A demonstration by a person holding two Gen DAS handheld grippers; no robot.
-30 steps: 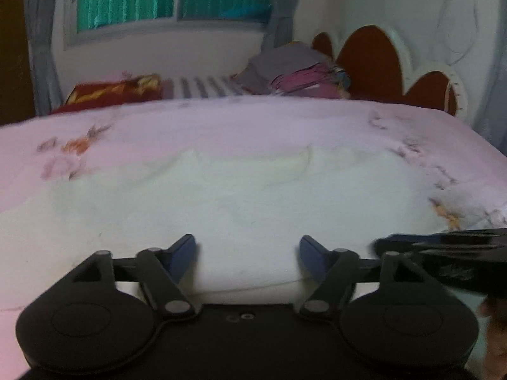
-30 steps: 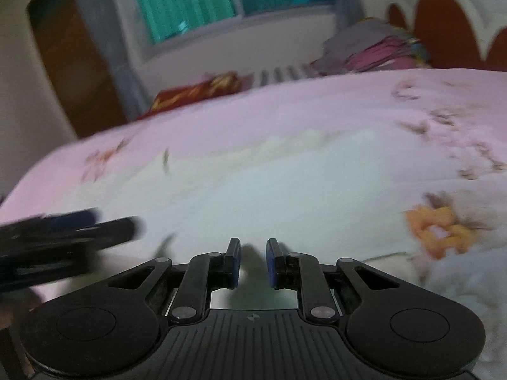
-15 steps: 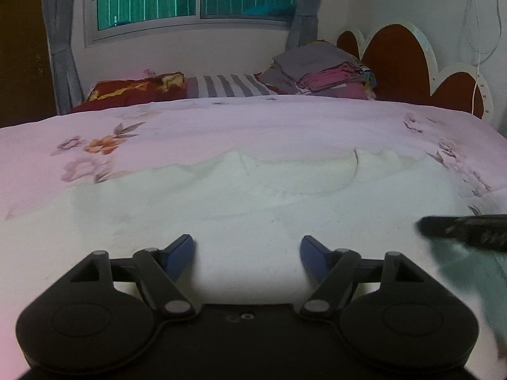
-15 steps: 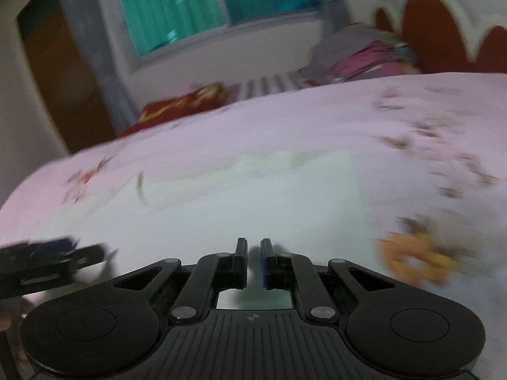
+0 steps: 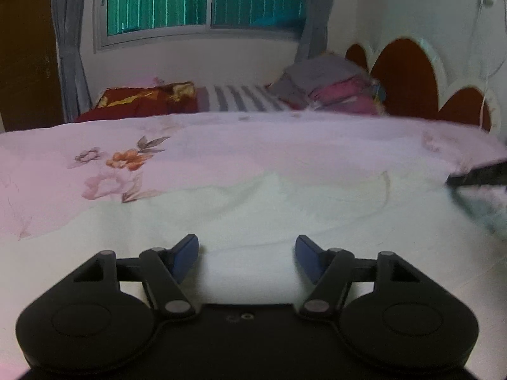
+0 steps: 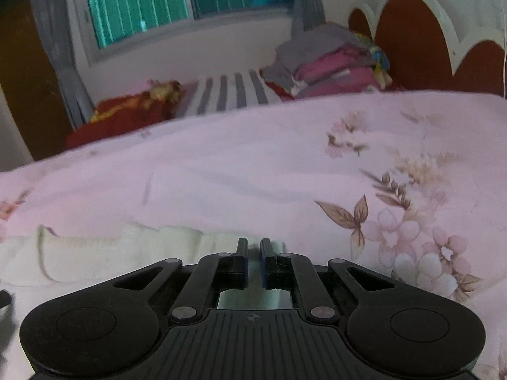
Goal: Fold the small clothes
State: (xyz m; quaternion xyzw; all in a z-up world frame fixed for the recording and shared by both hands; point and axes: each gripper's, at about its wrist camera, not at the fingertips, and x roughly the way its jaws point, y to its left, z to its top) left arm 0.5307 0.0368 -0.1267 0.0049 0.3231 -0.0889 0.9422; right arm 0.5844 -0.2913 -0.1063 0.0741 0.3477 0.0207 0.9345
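A cream garment lies spread on the pink floral bedspread. My left gripper hovers low over its near part. Its blue pads stand wide apart and are closing, with only flat cloth under the gap. My right gripper is shut, and a thin edge of the garment shows between its pads. The cloth bunches in a fold to its left. In the left wrist view the right gripper is a blurred dark bar at the far right edge, with cloth blurred beneath it.
A stack of folded clothes sits at the far side of the bed beside a striped pillow and a red pillow. The scalloped headboard rises on the right. A curtained window is behind.
The right gripper has closed its small gap and travelled right, out to the frame edge in the left wrist view. The cloth now lies bunched at its left. The left gripper has shifted slightly.
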